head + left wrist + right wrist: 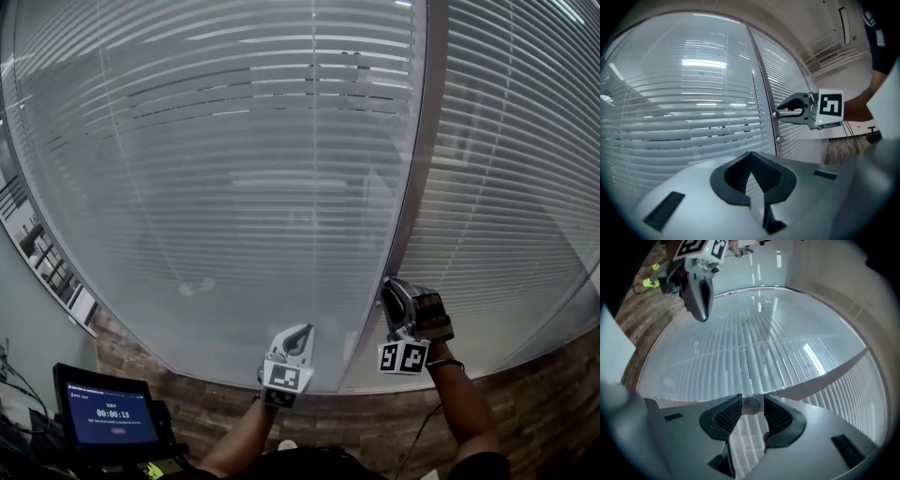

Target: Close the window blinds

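- My right hand-held gripper [751,411] pinches the round knob [751,404] on the frame post [412,187].
- My left hand-held gripper [751,157], pressed together and empty, hangs just left of that post.
- The blinds [234,187] left of the post show gaps between slats, so I judge the closing unfinished.

Head view: right gripper [388,286] covers the knob, not visible there. Right gripper view: knob [751,405] shows its round end only, stem hidden behind the jaws. Monitor [111,417]: small print under the timer unreadable. Forearms [464,403] cut off at bottom edge. Space behind blinds [234,187] hazy, nothing identifiable
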Tool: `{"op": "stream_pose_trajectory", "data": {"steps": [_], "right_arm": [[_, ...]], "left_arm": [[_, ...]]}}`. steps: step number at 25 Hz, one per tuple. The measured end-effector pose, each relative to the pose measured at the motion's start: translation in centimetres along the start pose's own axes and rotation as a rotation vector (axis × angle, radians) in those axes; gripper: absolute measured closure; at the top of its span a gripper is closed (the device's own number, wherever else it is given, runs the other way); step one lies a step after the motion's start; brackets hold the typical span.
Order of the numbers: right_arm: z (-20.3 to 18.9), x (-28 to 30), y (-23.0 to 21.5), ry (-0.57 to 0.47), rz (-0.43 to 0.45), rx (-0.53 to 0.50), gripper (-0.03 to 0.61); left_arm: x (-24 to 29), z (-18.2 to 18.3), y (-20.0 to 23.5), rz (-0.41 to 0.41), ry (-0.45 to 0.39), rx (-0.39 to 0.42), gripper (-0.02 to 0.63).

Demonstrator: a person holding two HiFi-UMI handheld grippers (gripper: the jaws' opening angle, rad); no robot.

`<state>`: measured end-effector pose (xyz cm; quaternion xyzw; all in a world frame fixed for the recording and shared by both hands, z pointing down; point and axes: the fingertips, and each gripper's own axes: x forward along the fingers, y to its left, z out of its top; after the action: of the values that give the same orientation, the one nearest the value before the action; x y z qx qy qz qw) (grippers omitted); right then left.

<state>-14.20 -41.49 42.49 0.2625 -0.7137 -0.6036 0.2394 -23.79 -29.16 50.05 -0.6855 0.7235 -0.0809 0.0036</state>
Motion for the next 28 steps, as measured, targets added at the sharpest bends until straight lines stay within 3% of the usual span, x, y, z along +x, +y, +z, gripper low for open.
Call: {"op": "stream_pose_trajectory", "data": {"steps": [3,8,15,17,21,28], "right_arm": [[-0.1,-0.6,-0.5,0.000,-0.020,0.269,0.449],[-1.4,-0.1,-1.6,0.006,-0.051,0.904,0.421],[-2.3,0.8,-0.6,0.029,-0.066,1.342,0.416],[-2.7,0.7,-0.8,-0.009,-0.104,1.396,0.417],[-2.8,0.9,-1.2,-0.031,-0.119,1.397,0.436],[-2.4,0.9,-1.5,0.002,-0.081,1.254,0.449]], "left_arm": [[-0.1,-0.2,0.1,0.001,0.012,-0.003,0.614],[0.0,-0.3,-0.6,-0.021,0.019,-0.003,0.614],[-0.1,-0.4,-1.3,-0.026,0.015,-0.001,0.614],[-0.1,-0.5,-1.1,-0.022,0.013,0.002,0.614],[-0.3,-0.4,-0.7,-0.018,0.029,-0.007,0.614],[0.0,-0.3,-0.9,-0.022,0.009,-0.004,0.614]]}}
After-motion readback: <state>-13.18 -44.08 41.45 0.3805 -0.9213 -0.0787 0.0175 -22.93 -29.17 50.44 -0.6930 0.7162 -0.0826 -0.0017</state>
